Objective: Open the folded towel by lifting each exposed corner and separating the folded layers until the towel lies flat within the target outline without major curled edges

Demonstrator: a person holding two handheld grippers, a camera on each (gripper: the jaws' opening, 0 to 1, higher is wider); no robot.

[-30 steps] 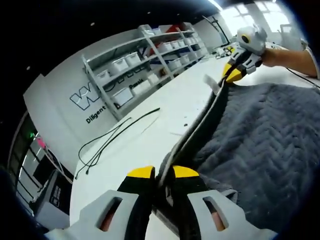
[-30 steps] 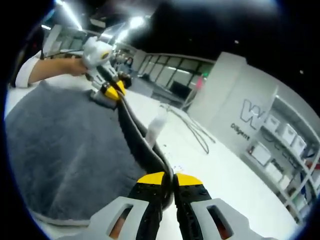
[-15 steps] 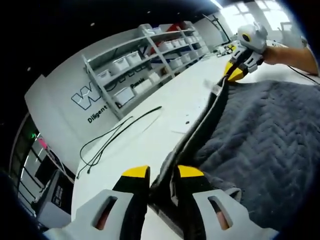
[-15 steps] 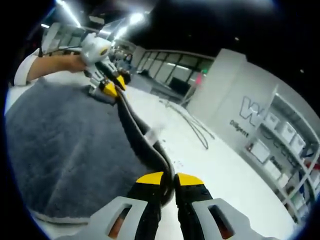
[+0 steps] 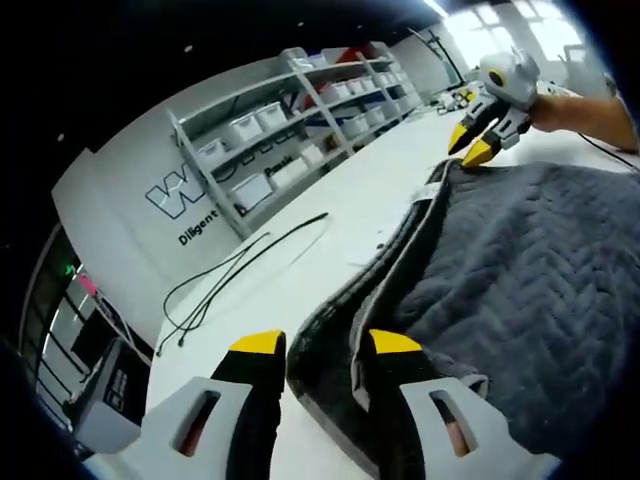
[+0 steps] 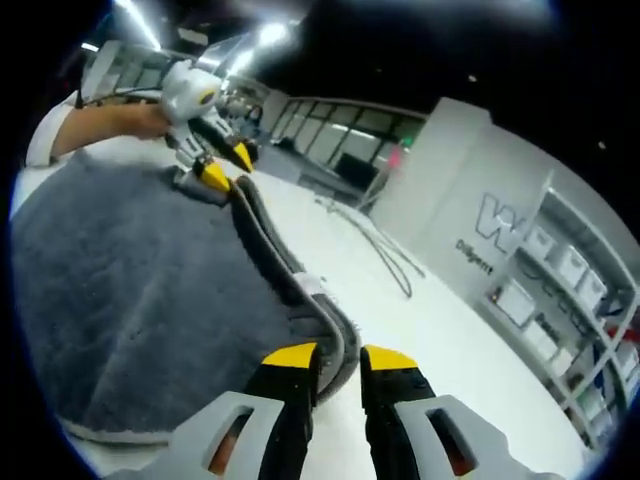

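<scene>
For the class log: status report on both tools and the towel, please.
Left tool open, towel edge lying between its jaws. Right tool open beside the same edge. Towel spread on white table; rim looks doubled over. Black cable lies clear of the towel.

Left gripper (image 5: 318,345) with light grey body, black fingers, yellow tips, right gripper (image 6: 340,357) the same colours, grey slotted sides, white sleeve cuff (image 6: 48,140) on the person's arm

Premises: lab or workshop — bin-stocked shelving (image 5: 300,120) ahead of the left tool, logo wall (image 6: 490,235), white counter (image 5: 300,270), ceiling strip lights (image 6: 150,35).
</scene>
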